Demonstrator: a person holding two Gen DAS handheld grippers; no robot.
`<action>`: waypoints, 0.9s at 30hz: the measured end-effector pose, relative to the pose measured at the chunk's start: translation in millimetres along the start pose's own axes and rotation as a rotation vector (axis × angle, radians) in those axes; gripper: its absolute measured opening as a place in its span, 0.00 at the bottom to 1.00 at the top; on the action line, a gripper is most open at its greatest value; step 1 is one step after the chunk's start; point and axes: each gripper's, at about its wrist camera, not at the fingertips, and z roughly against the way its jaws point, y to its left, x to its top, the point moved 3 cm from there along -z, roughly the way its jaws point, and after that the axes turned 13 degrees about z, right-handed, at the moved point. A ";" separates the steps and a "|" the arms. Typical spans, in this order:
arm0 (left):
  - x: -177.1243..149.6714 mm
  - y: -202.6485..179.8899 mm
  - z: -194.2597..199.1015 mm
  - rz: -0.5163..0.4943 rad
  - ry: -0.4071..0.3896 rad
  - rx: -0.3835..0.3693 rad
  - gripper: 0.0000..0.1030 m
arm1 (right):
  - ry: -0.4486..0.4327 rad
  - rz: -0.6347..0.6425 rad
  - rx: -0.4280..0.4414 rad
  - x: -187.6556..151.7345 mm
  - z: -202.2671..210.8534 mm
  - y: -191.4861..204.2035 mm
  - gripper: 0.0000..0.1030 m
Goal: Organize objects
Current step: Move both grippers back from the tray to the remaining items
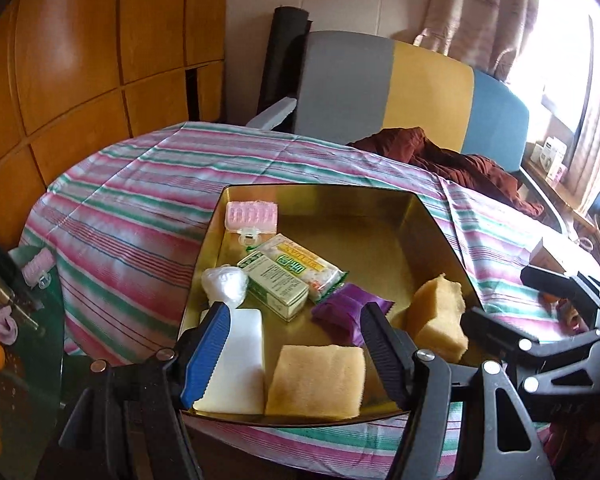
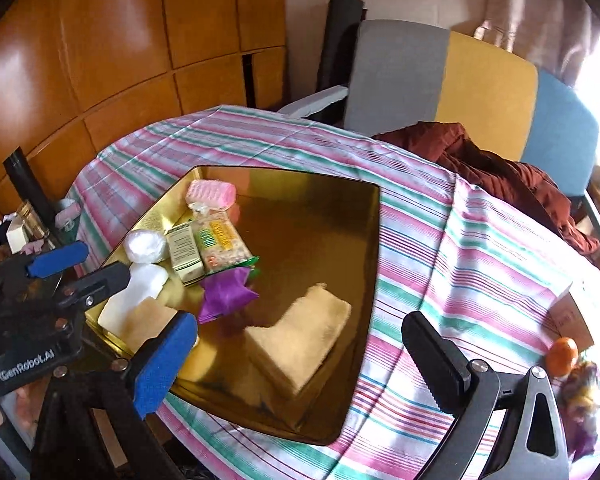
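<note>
A gold metal tray (image 1: pixel 360 240) lies on the striped tablecloth (image 1: pixel 140 200). Along its left side sit a pink hair roller (image 1: pixel 252 216), a snack packet (image 1: pixel 300 268), a green box (image 1: pixel 276 284), a white plastic wad (image 1: pixel 224 284) and a white block (image 1: pixel 240 368). A purple packet (image 1: pixel 340 312) and two yellow sponges (image 1: pixel 316 380) (image 1: pixel 440 316) fill the near part. My left gripper (image 1: pixel 296 356) hangs open over the tray's near edge, holding nothing. My right gripper (image 2: pixel 300 364) is open above a sponge (image 2: pixel 308 332) at the tray's (image 2: pixel 308 216) near right corner, also holding nothing.
A grey, yellow and blue chair (image 1: pixel 420 84) with a red-brown cloth (image 1: pixel 460 160) stands behind the table. An orange fruit (image 2: pixel 562 356) and a cardboard box (image 2: pixel 572 316) lie at the table's right. A glass side table (image 1: pixel 28 352) on the left carries small items.
</note>
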 end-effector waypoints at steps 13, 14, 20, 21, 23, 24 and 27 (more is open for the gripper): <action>-7.8 -34.6 11.7 -0.048 -0.005 -0.045 0.67 | -0.025 -0.033 -0.075 -9.5 19.7 -23.5 1.00; -8.9 -37.0 12.1 -0.048 -0.002 -0.050 0.67 | -0.026 -0.040 -0.082 -11.1 20.8 -26.5 1.00; -13.6 -50.1 11.6 -0.083 0.016 -0.064 0.67 | -0.009 -0.098 -0.121 -26.8 25.7 -54.5 1.00; -14.3 -52.4 11.5 -0.088 0.017 -0.066 0.67 | -0.004 -0.107 -0.132 -30.7 26.5 -60.3 1.00; -16.2 -57.9 11.6 -0.104 0.023 -0.075 0.67 | 0.008 -0.125 -0.157 -39.5 28.1 -74.3 1.00; -17.2 -60.5 12.0 -0.113 0.022 -0.078 0.67 | 0.016 -0.138 -0.171 -44.9 29.0 -82.5 1.00; -20.2 -69.0 11.4 -0.139 0.028 -0.086 0.67 | 0.044 -0.174 -0.225 -62.6 33.7 -108.1 1.00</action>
